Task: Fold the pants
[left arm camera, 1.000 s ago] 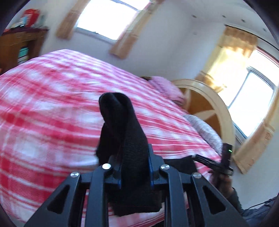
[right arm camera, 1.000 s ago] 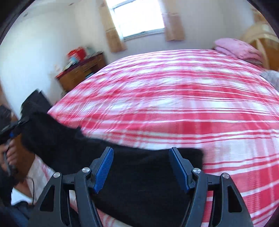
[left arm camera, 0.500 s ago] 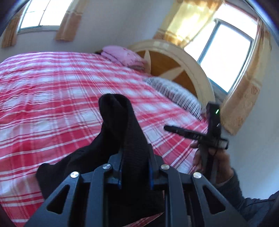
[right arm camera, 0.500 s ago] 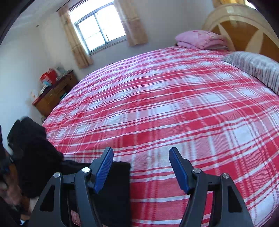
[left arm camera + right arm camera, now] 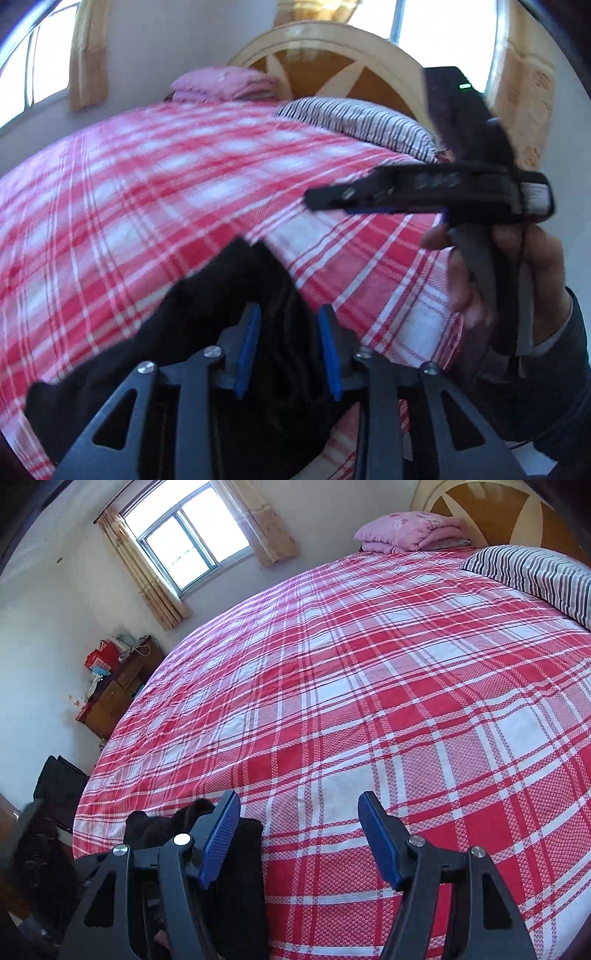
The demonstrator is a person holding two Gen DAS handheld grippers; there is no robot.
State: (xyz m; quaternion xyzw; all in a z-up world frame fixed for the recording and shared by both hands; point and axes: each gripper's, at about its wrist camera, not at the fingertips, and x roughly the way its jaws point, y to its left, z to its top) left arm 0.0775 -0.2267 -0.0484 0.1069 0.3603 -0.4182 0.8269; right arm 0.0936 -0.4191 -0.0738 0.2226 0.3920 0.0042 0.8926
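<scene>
Your left gripper (image 5: 288, 347) is opening, pants (image 5: 207, 314) apparently loose between its jaws; your right gripper (image 5: 297, 834) gapes empty, pants at its left.

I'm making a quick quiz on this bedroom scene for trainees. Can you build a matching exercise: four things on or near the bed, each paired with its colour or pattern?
Things:
1. pants
2. bedsheet
3. pillow
4. folded blanket

Colours or patterns:
A. pink
B. red and white plaid
C. black
D. grey and white stripes

Pairs: 1-C, 2-B, 3-D, 4-A
</scene>
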